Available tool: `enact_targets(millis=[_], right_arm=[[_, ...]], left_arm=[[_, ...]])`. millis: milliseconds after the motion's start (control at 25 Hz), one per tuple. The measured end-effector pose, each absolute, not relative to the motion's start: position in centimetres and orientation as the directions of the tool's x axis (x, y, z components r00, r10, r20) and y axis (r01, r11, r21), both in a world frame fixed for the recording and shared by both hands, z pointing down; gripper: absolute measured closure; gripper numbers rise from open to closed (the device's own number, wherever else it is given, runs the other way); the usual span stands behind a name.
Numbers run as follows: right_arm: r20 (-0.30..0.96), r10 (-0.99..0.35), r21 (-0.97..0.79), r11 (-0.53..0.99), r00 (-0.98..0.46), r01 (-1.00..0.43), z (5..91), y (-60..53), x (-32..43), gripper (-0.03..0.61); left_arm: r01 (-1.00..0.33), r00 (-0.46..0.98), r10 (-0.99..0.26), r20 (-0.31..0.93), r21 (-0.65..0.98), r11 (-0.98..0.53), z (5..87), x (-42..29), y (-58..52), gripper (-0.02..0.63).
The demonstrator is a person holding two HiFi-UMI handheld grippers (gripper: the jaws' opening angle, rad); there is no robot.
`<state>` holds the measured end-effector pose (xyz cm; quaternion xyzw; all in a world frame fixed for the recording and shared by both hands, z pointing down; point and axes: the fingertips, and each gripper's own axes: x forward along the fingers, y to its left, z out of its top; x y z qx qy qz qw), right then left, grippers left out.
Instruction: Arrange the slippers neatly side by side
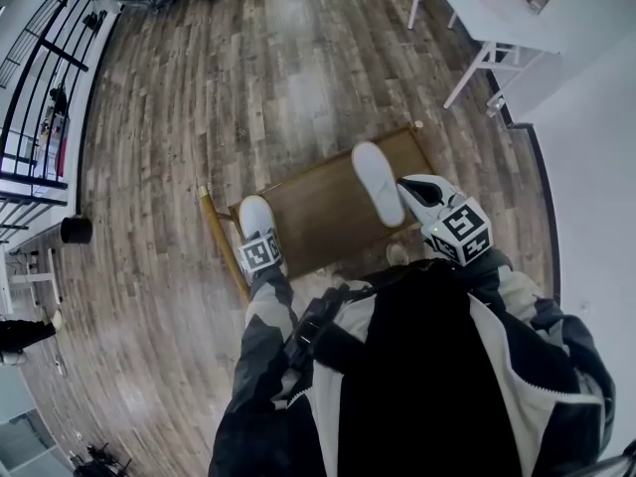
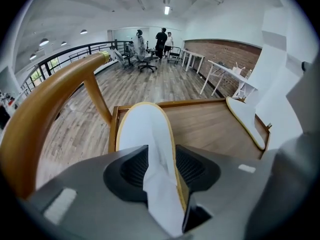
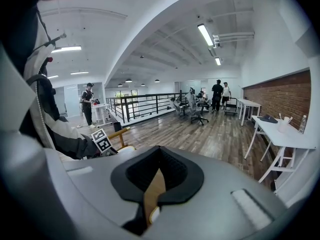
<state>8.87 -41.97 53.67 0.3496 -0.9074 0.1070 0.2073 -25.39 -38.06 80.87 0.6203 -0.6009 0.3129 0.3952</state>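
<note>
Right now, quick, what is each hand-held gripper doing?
Left hand-held gripper: open, with the white fabric slipper on the left between its jaws.
Right hand-held gripper: closed on the white fabric slipper on the right.

**Gripper and Arm Status**

Left gripper (image 2: 160, 170): pitched steeply down, jaws apart, with the left slipper (image 2: 142, 129) standing between them. Right gripper (image 3: 157, 185): pitched shallowly down, jaws closed on the right slipper (image 1: 378, 182). Left arm (image 1: 266, 316) and right arm (image 1: 519, 296): sleeved, extended forward.
</note>
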Motion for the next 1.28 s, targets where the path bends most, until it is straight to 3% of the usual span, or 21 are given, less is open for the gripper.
enact_targets(millis=[320, 640, 840, 1120, 1280], right_arm=[[0.451, -0.556, -0.073, 0.756, -0.698, -0.65, 54.1, -42.2, 7.8, 0.577], [0.419, -0.54, -0.081, 0.778, -0.73, -0.622, 53.6, -42.8, 5.8, 0.577], [0.374, -0.537, -0.103, 0.786, -0.756, -0.61, 52.5, -43.1, 4.2, 0.577], [0.284, -0.505, -0.083, 0.834, -0.815, -0.546, 48.6, -42.7, 1.0, 0.577], [0.222, -0.494, -0.065, 0.853, -0.841, -0.518, 46.0, -42.5, -0.3, 0.577]], left_arm=[[-0.994, 0.087, -0.613, 0.786, 0.111, 0.002, 76.0, -24.4, -39.6, 0.423], [-0.983, 0.181, -0.808, 0.561, 0.081, -0.165, 63.6, -20.1, -43.1, 0.486], [-0.969, 0.247, -0.901, 0.357, 0.083, -0.233, 54.1, -17.8, -44.1, 0.543], [-0.914, 0.404, -0.902, 0.155, 0.123, -0.388, 45.4, -13.4, -42.4, 0.594], [-0.897, 0.44, -0.892, 0.099, 0.019, -0.441, 43.4, -11.5, -41.1, 0.595]])
